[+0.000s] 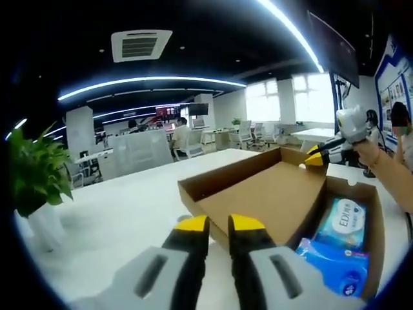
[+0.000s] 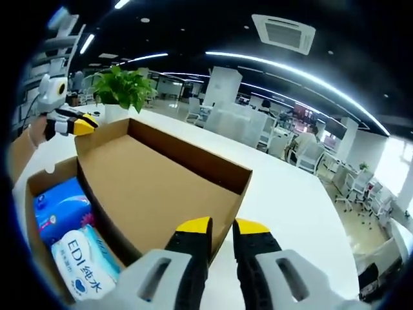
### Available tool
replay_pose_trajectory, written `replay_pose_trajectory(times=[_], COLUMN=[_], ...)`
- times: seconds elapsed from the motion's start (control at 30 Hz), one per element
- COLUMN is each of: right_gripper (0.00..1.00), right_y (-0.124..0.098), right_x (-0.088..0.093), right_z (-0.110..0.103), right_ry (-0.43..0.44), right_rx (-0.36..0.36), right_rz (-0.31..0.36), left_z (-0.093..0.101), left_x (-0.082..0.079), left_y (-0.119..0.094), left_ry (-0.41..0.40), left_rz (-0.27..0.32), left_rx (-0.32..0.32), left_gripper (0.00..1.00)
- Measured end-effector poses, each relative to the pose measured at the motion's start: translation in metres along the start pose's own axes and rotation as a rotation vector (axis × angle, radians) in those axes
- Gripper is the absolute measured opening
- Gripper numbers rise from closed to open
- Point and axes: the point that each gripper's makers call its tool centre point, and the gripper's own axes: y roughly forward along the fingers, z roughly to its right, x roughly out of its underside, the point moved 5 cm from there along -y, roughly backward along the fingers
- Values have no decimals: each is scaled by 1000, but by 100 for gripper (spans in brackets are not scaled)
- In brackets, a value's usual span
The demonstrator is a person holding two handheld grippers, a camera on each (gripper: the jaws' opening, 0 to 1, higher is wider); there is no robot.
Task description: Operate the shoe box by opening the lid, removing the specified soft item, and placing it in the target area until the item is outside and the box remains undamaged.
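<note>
With both grippers' jaws clenched empty, left gripper [image 1: 219, 226] and right gripper [image 2: 221, 227] near the open lid [image 2: 161, 187], snagging cardboard risks tearing the shoe box [image 1: 377, 213] at 3 o'clock on the worktop [image 1: 129, 213].

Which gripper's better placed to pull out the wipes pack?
Left gripper, marginally: the wipes pack lies uncovered just beside its jaws, lid already folded open. Right gripper looks nearly as close.

"EDI" on wipes pack [image 2: 87, 261]
</note>
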Motion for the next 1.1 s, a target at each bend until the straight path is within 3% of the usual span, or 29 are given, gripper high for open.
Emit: replay_pose_trajectory(times=[0.2, 0.33, 0.5, 0.7, 1.1], right_gripper=[12, 13, 13, 13, 13], right_y=[1, 0, -1, -1, -4], right_x=[1, 0, -2, -1, -1], right_z=[5, 2, 1, 2, -1], right_ry=[91, 49, -31, 8, 13], right_rx=[-8, 17, 39, 30, 45], right_rz=[62, 90, 80, 101, 120], left_z=[-3, -3, -2, 2, 1], left_x=[1, 1, 0, 0, 4], left_y=[1, 0, 1, -4, -8], left_ry=[-84, -96, -90, -42, -77], left_rz=[12, 41, 49, 33, 47], left_rx=[17, 14, -1, -19, -20], left_gripper=[12, 12, 12, 12, 12])
